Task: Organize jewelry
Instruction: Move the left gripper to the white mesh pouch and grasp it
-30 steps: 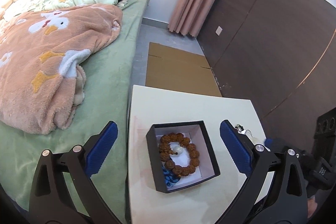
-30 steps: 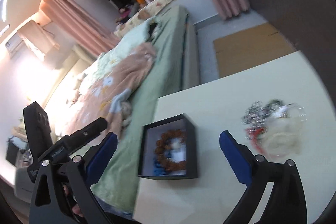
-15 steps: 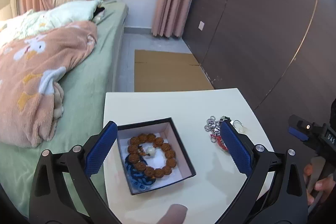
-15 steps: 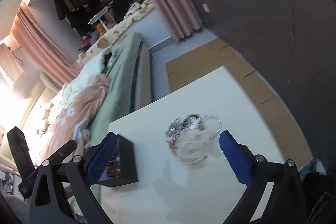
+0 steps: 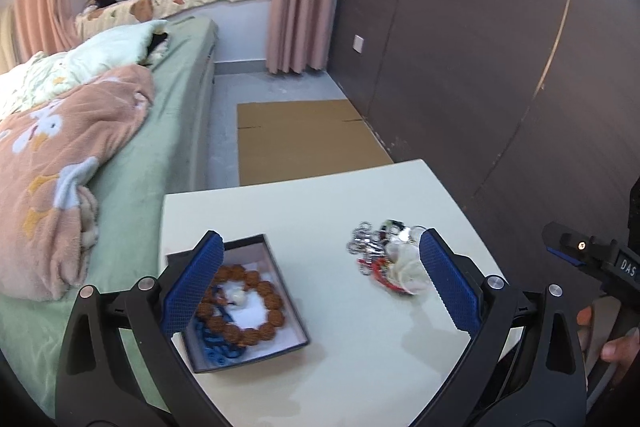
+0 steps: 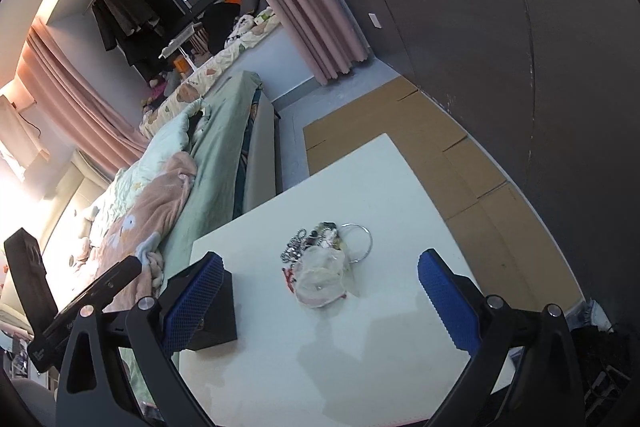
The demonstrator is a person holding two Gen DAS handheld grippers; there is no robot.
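Observation:
A black jewelry box (image 5: 288, 339) with a white lining sits on the white table (image 5: 320, 203). It holds a brown bead bracelet (image 5: 260, 303) and a blue bead string (image 5: 212, 345). A pile of loose jewelry (image 5: 384, 251) lies to its right with a thin plastic bag (image 6: 322, 277) and a silver ring (image 6: 360, 239). My left gripper (image 5: 316, 291) is open and empty above the table between box and pile. My right gripper (image 6: 320, 297) is open and empty, over the pile's near side; the box (image 6: 218, 311) shows at its left finger.
A bed (image 5: 160, 131) with a pink blanket (image 5: 60, 163) runs along the table's left side. Flattened cardboard (image 5: 300, 139) lies on the floor beyond the table. A dark panelled wall (image 5: 480, 47) stands to the right. The right gripper's body (image 5: 592, 259) shows at the table's right edge.
Both views have swung right. The box has shifted to the left of both views and the jewelry pile has come between the right gripper's fingers. Both grippers stay open.

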